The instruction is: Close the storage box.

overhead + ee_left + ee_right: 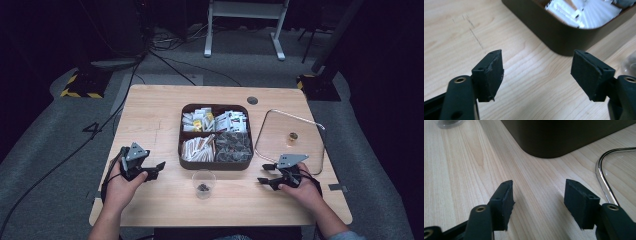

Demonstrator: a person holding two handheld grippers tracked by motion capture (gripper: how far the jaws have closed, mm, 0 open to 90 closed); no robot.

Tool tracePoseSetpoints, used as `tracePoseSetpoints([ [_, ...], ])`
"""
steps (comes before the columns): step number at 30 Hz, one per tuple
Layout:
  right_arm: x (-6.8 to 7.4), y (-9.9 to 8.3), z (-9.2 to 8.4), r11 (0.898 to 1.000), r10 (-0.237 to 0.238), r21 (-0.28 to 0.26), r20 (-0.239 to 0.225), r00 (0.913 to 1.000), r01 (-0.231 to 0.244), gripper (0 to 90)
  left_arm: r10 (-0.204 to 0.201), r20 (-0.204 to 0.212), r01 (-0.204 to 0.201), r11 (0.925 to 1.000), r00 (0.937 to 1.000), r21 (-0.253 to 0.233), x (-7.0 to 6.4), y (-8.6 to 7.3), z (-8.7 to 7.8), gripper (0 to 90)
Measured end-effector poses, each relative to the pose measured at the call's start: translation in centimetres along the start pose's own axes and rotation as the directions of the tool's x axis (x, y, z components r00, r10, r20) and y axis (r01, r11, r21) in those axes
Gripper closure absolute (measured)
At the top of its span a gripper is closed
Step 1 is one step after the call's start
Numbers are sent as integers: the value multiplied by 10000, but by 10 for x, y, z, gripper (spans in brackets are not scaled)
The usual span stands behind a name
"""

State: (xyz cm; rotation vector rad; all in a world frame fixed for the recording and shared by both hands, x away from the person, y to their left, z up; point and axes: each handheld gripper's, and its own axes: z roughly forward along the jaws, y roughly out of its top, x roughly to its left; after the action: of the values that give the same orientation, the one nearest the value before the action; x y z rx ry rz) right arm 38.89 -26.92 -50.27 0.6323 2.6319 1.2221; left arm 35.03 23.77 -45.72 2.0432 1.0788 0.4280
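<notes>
The item nearest both grippers is a small clear cup (203, 183), standing upright on the wooden surface (155, 107) just in front of the tray (215, 163). It is transparent, round and open-topped, with a small dark clump of contents at its bottom. It stands between the two hands, clear of both.

The tray is dark brown with rounded corners and four compartments: white and yellow packets at the rear, pale sticks front left, dark packets front right. A clear lid (291, 141) with a metallic rim and a small knob lies flat on the surface just right of the tray.

Left gripper (157, 167): low over the surface left of the cup, jaws spread wide, nothing between them. Right gripper (265, 174): right of the cup, near the lid's front edge, jaws likewise wide apart and holding nothing.
</notes>
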Motion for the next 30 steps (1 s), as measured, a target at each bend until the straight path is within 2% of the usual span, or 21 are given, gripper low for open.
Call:
tracePoseSetpoints([
  [4,1,1,2,10000,-25,37,90,10000,25,382,-41,201,34,9993,9998,372,6,-7,7,230],
  [5,1,1,2,10000,-41,50,110,9999,40,381,87,212,-98,9985,9997,543,9,-10,9,231],
  [12,0,2,1,9999,97,42,295,9995,-98,397,-23,162,12,9976,9999,695,19,-19,19,230],
  [14,0,4,-1,9999,132,-50,307,9994,-130,397,-118,139,106,9962,9998,869,21,-22,21,229],
  [17,-2,8,-6,9998,102,-184,464,9989,-94,397,-568,163,546,9920,9983,1142,24,-28,25,228],
  [18,-3,9,-9,9994,168,-306,494,9986,-153,397,-584,161,559,9905,9982,1253,25,-29,26,229],
  [22,-10,14,-18,9976,303,-648,772,9966,-253,396,-301,113,287,9940,9995,1059,25,-31,28,206],
  [23,-11,15,-19,9971,340,-701,828,9960,-282,396,-19,49,14,9956,10000,935,26,-32,29,193],
  [25,-16,16,-23,9964,398,-789,948,9947,-323,395,576,114,-585,9924,9983,1085,24,-33,31,146],
  [30,-25,20,-29,9933,626,-1040,1173,9911,-504,395,668,209,-688,9916,9975,1099,26,-32,32,140],
])
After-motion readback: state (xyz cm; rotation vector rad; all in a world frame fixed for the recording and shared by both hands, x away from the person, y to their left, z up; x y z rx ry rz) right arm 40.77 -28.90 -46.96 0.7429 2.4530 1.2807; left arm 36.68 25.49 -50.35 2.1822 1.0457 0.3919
